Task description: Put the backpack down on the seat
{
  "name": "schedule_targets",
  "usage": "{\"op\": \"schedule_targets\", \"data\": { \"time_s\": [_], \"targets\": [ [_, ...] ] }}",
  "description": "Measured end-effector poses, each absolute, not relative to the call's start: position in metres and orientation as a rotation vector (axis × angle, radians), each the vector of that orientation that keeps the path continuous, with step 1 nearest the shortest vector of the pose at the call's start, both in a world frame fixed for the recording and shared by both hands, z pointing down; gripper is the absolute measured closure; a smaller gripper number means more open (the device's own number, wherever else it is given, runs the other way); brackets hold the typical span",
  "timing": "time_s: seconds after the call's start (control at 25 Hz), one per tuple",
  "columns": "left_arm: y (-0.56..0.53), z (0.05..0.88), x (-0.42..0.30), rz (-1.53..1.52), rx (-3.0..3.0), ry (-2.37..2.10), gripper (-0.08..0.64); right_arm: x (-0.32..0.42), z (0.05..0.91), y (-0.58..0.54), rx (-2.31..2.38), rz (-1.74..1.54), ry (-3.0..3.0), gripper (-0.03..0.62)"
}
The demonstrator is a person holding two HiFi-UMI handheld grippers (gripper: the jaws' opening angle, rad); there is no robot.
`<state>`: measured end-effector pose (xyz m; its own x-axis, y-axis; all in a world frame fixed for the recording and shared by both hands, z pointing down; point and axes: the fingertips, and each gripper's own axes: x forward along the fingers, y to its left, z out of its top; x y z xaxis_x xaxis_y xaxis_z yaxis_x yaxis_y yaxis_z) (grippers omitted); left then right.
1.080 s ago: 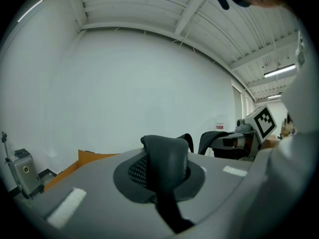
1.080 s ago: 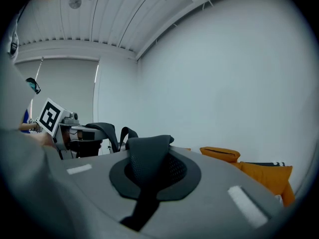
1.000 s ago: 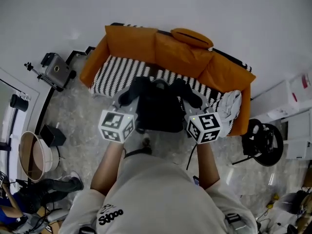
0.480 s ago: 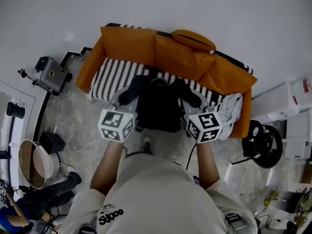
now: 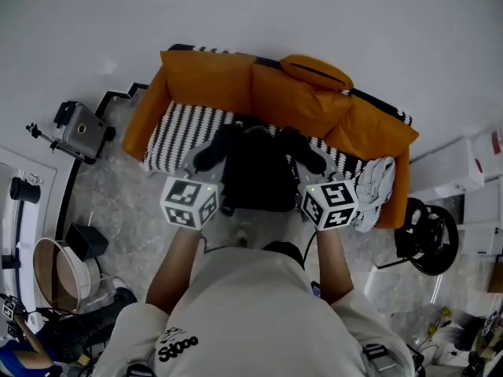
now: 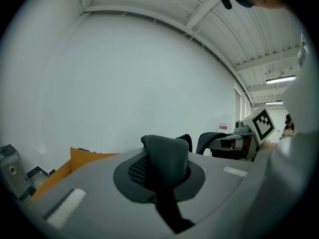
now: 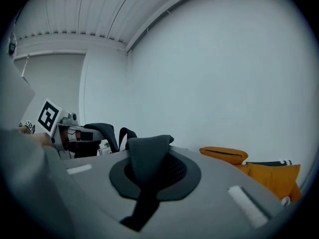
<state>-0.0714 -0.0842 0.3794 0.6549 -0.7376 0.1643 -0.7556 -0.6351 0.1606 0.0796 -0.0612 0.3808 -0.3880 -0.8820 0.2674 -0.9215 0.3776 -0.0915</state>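
A black backpack (image 5: 255, 175) hangs in front of me over the front edge of the sofa's black-and-white striped seat (image 5: 177, 128). My left gripper (image 5: 203, 159) is shut on its left shoulder strap (image 6: 164, 158). My right gripper (image 5: 312, 163) is shut on the right shoulder strap (image 7: 149, 158). In the left gripper view the padded mesh strap rises out of the closed left gripper (image 6: 162, 193). The right gripper view shows the same at the right gripper (image 7: 148, 193). The sofa has orange back cushions (image 5: 212, 77). The backpack's underside is hidden.
A small orange pillow (image 5: 314, 67) lies on top of the sofa back. A pale crumpled cloth (image 5: 376, 181) lies at the seat's right end. A grey device on a stand (image 5: 78, 128) and a round basket (image 5: 55, 269) are at the left. A black wheel (image 5: 428, 238) and white cabinets (image 5: 471, 179) are at the right.
Both grippers keep their hold and the backpack hangs in much the same place. The view has crept slightly toward the sofa. A person's legs at the lower left have moved off.
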Motion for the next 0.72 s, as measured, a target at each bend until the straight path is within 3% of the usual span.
{"op": "schedule_targets", "data": {
  "time_s": [0.72],
  "targets": [
    [-0.202, 0.402, -0.065, 0.165, 2.599, -1.251, 0.552, 0.086, 0.402, -0.173, 1.546, 0.377, -2.482, 0.591]
  ]
}}
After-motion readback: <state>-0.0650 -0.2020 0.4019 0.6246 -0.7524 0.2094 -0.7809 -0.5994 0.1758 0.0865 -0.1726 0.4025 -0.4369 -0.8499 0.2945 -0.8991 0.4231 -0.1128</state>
